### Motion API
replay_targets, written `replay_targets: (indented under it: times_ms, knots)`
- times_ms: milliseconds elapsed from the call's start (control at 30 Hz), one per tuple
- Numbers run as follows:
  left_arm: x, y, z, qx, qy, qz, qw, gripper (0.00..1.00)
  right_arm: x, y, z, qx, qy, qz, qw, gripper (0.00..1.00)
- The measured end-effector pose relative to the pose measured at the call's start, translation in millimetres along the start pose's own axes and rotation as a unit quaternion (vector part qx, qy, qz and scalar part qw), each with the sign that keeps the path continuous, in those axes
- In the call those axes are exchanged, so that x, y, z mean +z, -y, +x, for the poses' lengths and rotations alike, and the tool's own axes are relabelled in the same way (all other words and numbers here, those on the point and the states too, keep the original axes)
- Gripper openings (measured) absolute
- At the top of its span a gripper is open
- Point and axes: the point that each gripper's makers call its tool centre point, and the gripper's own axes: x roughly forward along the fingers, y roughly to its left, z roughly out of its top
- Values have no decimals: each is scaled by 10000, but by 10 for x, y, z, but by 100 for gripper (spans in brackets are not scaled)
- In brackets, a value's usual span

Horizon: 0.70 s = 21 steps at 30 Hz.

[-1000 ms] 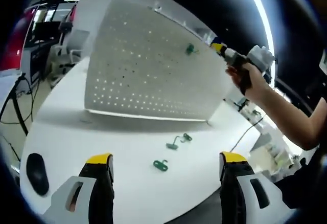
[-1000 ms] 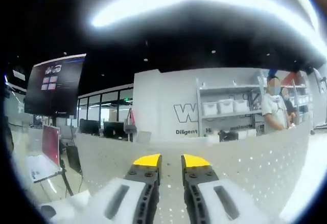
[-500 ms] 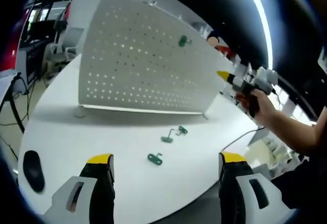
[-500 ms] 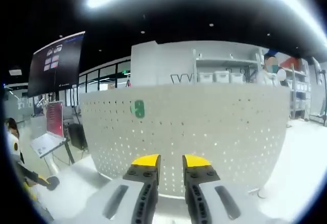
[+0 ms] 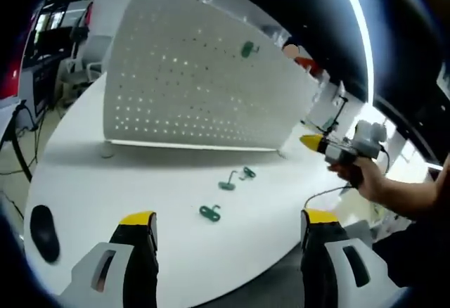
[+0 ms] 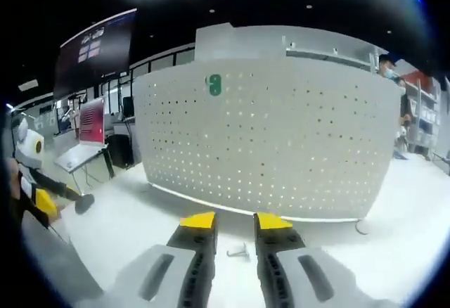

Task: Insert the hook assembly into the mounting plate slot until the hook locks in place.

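Note:
The white perforated mounting plate [image 5: 190,83] stands upright on the white table [image 5: 105,181], with one green hook [image 5: 247,49] hanging near its top. In the right gripper view the plate [image 6: 281,139] faces me, the hook [image 6: 214,85] at its upper left. Three more green hooks lie on the table [image 5: 209,213] [image 5: 227,183] [image 5: 247,174]. My left gripper [image 5: 228,218] is wide open over the table's near edge, holding nothing. A hand holds my right gripper [image 5: 311,141] off to the plate's right; its jaws [image 6: 235,221] stand close together with nothing between them.
A black mouse [image 5: 42,223] lies at the table's left edge. A cable [image 5: 330,190] runs over the right edge. Behind the plate are desks, monitors [image 6: 91,122] and shelves. The left gripper [image 6: 42,195] shows at the left of the right gripper view.
My right gripper has drawn back and down from the plate's top toward the table's right side. The green hook stays on the plate. The left gripper has barely moved.

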Motion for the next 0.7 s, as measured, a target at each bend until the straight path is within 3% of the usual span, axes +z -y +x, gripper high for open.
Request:
replay_targets:
  times_ms: [200,467,700]
  knots:
    - [-72,3,13,3,-97,-29,9999,84,-311,-147,-38,156,-374,106,9991,18]
    - [-161,3,31,57,-294,198,9994,85,-394,-256,7,291,-542,170,9980,19]
    - [-213,-47,25,106,-339,210,9991,87,-592,-423,34,486,-850,239,9949,19]
